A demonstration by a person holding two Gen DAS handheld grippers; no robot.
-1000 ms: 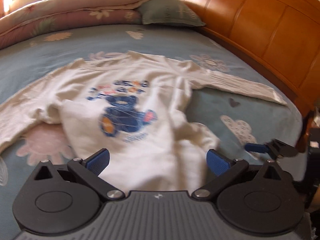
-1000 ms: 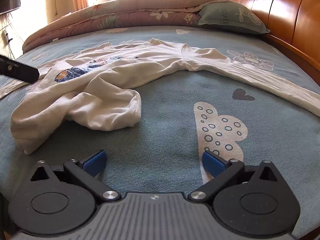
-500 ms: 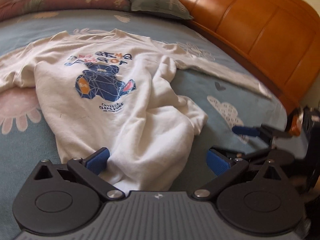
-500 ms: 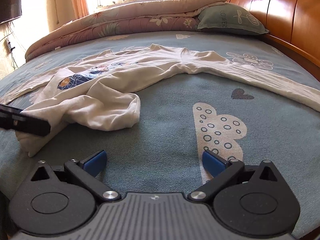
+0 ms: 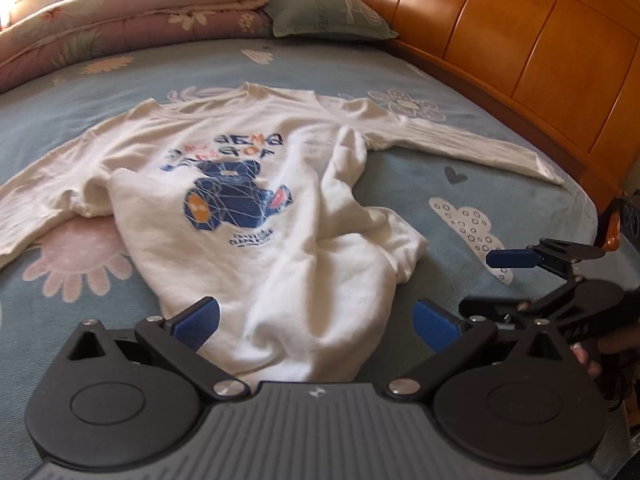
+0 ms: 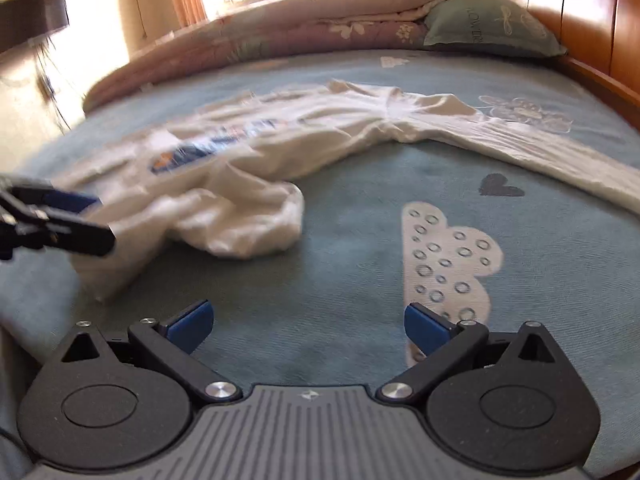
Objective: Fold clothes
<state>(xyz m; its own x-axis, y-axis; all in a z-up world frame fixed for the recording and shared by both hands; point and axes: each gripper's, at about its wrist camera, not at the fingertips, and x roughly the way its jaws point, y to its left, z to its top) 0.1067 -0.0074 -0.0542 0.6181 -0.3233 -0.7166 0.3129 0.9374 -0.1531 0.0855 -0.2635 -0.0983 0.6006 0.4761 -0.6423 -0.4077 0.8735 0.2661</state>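
Nearest, the left gripper (image 5: pixel 314 322) hangs wide apart and empty over the bunched hem, and the right gripper (image 6: pixel 308 328), just as wide and empty, hovers above bare bed (image 6: pixel 360 216) to its right. The white shirt (image 5: pixel 256 208) lies print-up and rumpled beyond, sleeves spread. It looks light, soft and floppy, so I'd pinch the hem corners.

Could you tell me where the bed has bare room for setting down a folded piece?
Bare sheet lies around the cloud print, between the shirt's bunched hem and the right sleeve. Also beyond the collar, before the quilt. The middle is crowded by the shirt.
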